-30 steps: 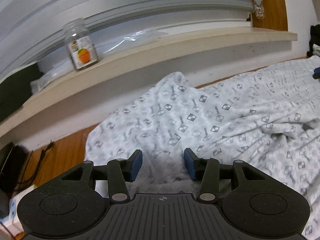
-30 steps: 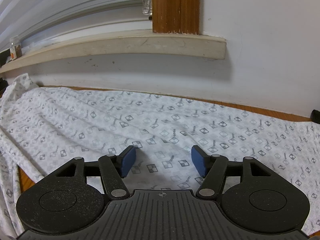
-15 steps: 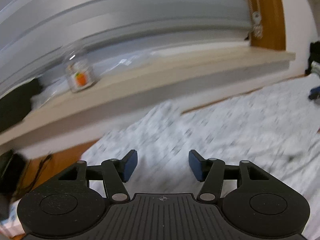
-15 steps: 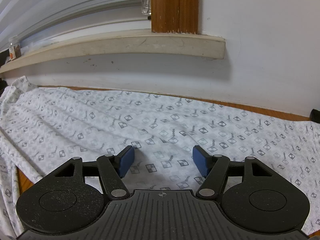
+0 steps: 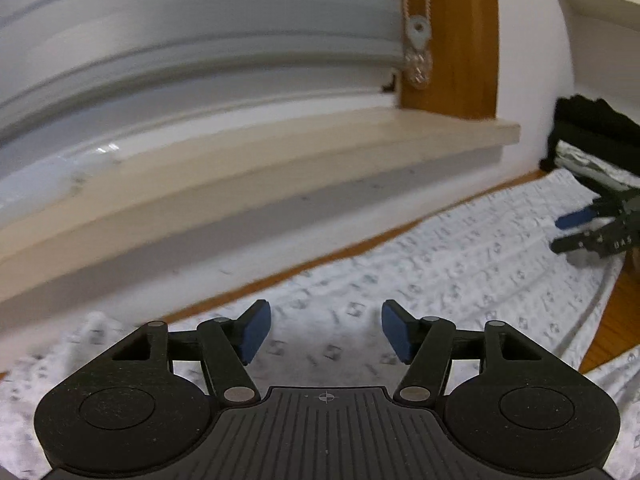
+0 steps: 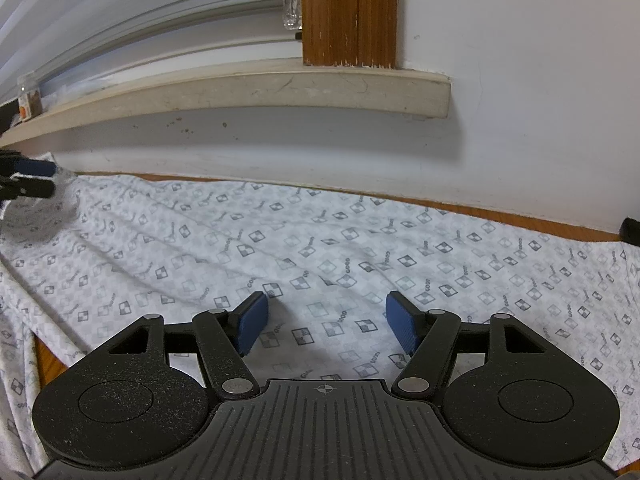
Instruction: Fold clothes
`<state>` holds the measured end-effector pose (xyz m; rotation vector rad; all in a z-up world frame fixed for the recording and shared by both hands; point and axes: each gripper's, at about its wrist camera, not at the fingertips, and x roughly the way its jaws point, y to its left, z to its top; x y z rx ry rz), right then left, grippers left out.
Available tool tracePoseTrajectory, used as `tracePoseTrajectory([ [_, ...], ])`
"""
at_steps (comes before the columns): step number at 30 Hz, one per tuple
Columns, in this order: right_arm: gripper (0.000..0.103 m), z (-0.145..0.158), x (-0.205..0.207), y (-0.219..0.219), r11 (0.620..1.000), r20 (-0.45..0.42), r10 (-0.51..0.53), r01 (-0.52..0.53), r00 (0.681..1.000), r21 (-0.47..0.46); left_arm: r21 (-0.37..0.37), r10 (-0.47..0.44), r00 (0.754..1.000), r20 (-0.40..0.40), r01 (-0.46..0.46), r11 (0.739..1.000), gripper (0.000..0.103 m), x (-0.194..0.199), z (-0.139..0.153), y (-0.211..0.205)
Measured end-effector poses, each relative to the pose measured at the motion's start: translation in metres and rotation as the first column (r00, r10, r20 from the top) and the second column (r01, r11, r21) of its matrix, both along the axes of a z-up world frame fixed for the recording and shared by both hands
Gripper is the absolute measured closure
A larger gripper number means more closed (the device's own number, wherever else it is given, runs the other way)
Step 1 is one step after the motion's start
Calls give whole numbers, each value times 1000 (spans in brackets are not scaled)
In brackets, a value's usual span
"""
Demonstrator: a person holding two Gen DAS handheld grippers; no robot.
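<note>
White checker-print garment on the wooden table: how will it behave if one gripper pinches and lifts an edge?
The white checker-print garment probably drapes rather than holding shape: it lies in soft ripples and hangs over the wooden table edge. It looks thin and light, so likely to drag and bunch if lifted by the open right gripper alone.

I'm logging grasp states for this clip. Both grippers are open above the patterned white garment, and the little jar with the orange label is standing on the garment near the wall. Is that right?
Not quite. The jar stands on the windowsill, not on the garment; the right wrist view shows it at far left. The rest holds: the left gripper and right gripper are both open above the garment.
</note>
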<state>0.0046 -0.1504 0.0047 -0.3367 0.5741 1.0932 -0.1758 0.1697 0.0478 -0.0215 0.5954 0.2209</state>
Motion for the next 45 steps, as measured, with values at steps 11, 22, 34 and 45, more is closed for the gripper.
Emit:
tracePoseTrajectory([
  [11, 83, 20, -38, 89, 982, 27, 190, -189, 981, -11, -38, -96, 993, -65, 93, 995, 34, -1, -20, -4],
  [22, 83, 12, -68, 195, 968, 93, 241, -232, 966, -96, -46, -105, 992, -66, 102, 994, 32, 0, -20, -2],
  [34, 47, 68, -83, -4, 990, 220, 138, -136, 966, -23, -30, -101, 992, -69, 99, 995, 29, -2, -19, -4],
  [45, 59, 36, -144, -214, 971, 213, -196, 220, 957, -96, -1, -272, 962, -28, 272, 962, 14, 0, -7, -55],
])
